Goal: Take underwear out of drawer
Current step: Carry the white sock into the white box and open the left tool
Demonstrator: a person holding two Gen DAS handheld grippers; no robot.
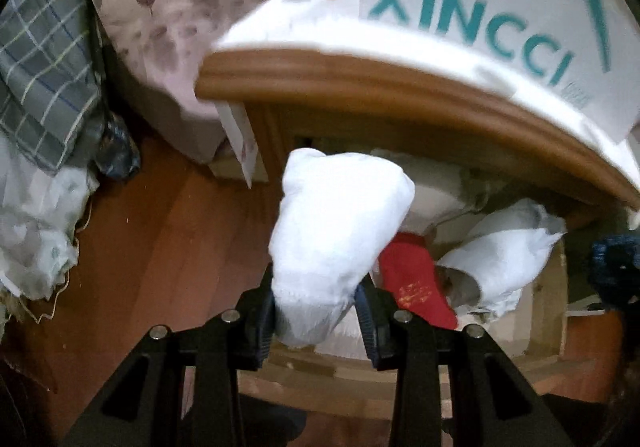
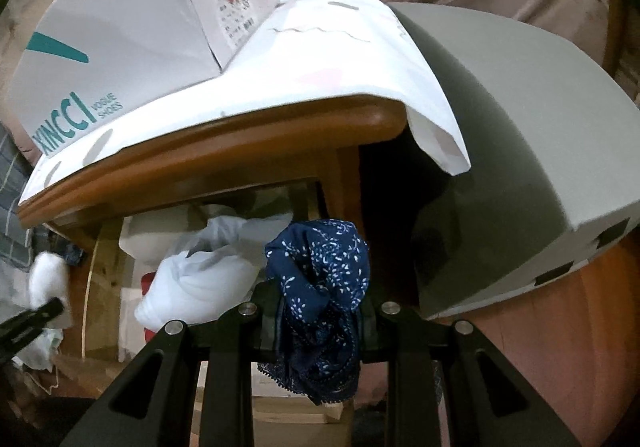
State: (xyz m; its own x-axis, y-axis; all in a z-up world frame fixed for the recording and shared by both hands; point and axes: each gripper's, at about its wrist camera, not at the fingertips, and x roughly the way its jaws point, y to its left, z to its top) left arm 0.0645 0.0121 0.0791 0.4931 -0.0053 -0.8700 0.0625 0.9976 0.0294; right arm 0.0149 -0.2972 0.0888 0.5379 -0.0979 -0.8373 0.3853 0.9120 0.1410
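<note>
The left claw (image 1: 316, 311) is closed on a white underwear piece (image 1: 340, 223); the right claw (image 2: 320, 321) is closed on a navy floral underwear piece (image 2: 320, 279). Both garments are held above the open drawer (image 1: 556, 287), in front of the wooden table edge (image 1: 400, 87) that carries the shoe box (image 1: 480, 7).

Handling properties (judged from appearance):
- Both items are light, soft and limp. They fold and bunch under grip and offer no rigid edge.
- The white piece stands up from the left claw as a bulky wad; the grip falls on its lower portion. It looks secure.
- The navy piece drapes over and below the right claw, with a lace hem hanging loose. A loose hem can snag on the drawer front.

Recommended hold: pinch through a thick fold or waistband, several layers deep. Avoid single-layer edges, which slip.

Remaining in the drawer, below the table edge: another white garment (image 1: 500, 259) and a red fabric item (image 1: 416, 283)
</note>
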